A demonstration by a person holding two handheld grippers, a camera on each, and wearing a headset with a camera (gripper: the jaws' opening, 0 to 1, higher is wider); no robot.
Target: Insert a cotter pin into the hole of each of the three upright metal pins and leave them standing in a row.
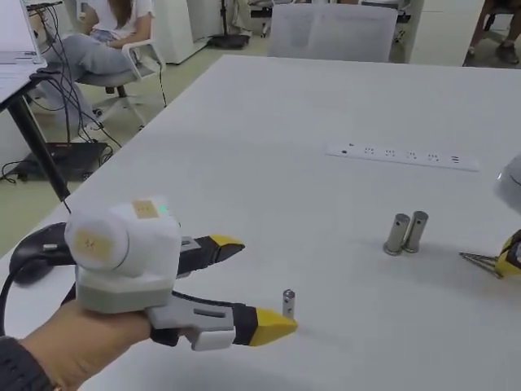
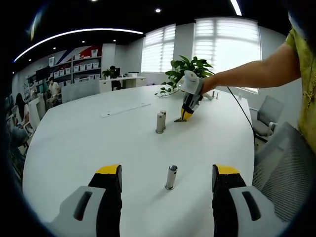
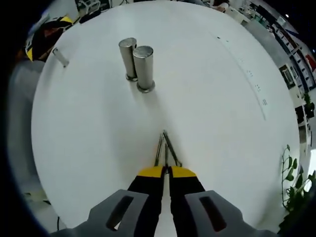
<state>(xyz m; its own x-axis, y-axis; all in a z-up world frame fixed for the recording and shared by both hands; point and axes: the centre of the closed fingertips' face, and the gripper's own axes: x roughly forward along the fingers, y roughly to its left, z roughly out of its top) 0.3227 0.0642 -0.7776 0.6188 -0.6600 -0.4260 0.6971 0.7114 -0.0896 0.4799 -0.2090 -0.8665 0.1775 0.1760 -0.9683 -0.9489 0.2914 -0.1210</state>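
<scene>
One: Three metal pins in the head view. Where do they stand?

Two: The single pin [image 1: 288, 302] is upright just beside the nearer yellow tip of the left gripper [image 1: 269, 285], whose jaws are spread. The pair of pins [image 1: 407, 233] stands side by side well to the right. At the frame's right edge the right gripper [image 1: 511, 254] pinches thin cotter pins [image 1: 479, 261]. I cannot count them.

One: How much room is there?

Two: Plenty. The white table [image 1: 269, 147] is bare between the groups, and a power strip [image 1: 403, 155] lies beyond the pair. The table's left edge runs diagonally behind the left gripper.

One: What does the left gripper view add?

Two: The single pin [image 2: 171, 177] stands between the wide-open jaws, touching neither. Beyond it is the pair [image 2: 160, 122], with the right gripper [image 2: 185, 116] just past it, tips down at the tabletop. The rounded far edge shows, with a plant [image 2: 190, 69] behind and a mesh office chair [image 2: 291, 163] at the right.

One: And the right gripper view?

Two: Its jaws are pressed together on the cotter pins [image 3: 165, 148], which fan out over bare table towards the pair [image 3: 136, 61]. The single pin [image 3: 60, 57] sits far off at upper left, by the left gripper [image 3: 44, 29].
</scene>
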